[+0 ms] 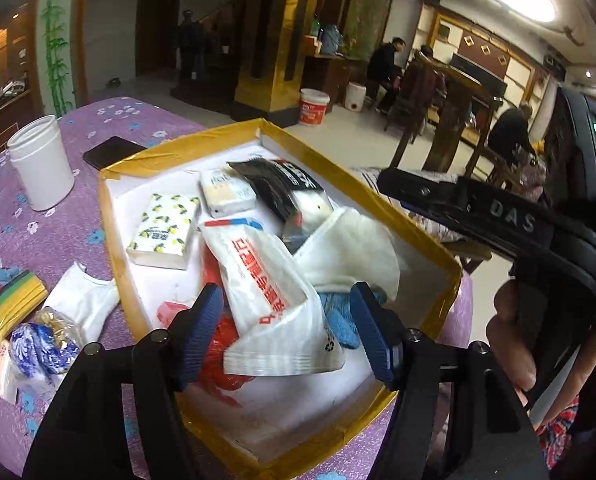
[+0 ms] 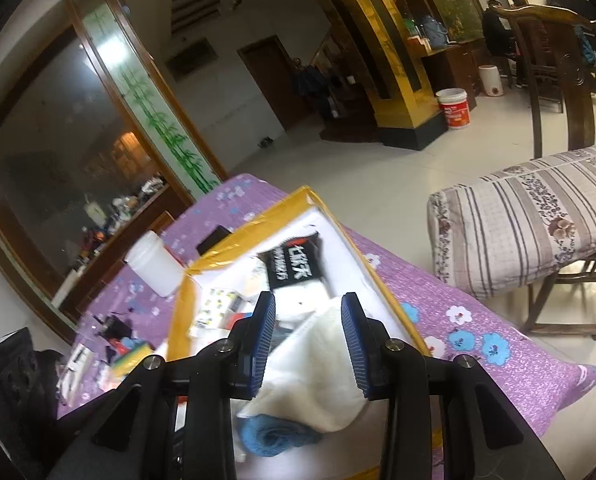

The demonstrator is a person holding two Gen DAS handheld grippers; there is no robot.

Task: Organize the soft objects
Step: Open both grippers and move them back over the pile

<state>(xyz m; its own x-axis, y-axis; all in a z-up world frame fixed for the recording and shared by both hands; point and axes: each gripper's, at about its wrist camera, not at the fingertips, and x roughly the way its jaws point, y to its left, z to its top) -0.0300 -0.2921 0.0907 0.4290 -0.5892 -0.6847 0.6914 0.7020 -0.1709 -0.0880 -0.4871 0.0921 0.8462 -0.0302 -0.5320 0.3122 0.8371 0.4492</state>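
- Two grippers show, each with ribbed blue pads; the left gripper (image 1: 288,330), at the bottom of its view, stands wide apart, a white packet with red print (image 1: 274,300) lying between the pads, which do not press it.
- One right gripper (image 2: 308,344), low in its own view, stands moderately open over a white cloth (image 2: 318,376) and pinches nothing; in the left view its black body reads "DAS".
- One shallow white box with a yellow taped rim (image 1: 414,232) fills the middle of both views and holds the soft things.
- Counted inside: one white cloth, one blue cloth (image 2: 274,436) partly under it, one red item (image 1: 222,356) beneath the packet, one lemon-print tissue pack (image 1: 166,232), one black-and-white packet (image 1: 286,192) with large white characters, one pale small pack (image 1: 226,194).
- Left of the box on the purple flowered tablecloth (image 1: 78,224): one white jar (image 1: 40,164), one dark phone (image 1: 112,152), one white bag (image 1: 84,300), one yellow-green bundle (image 1: 14,300), one blue-and-white pouch (image 1: 38,348).
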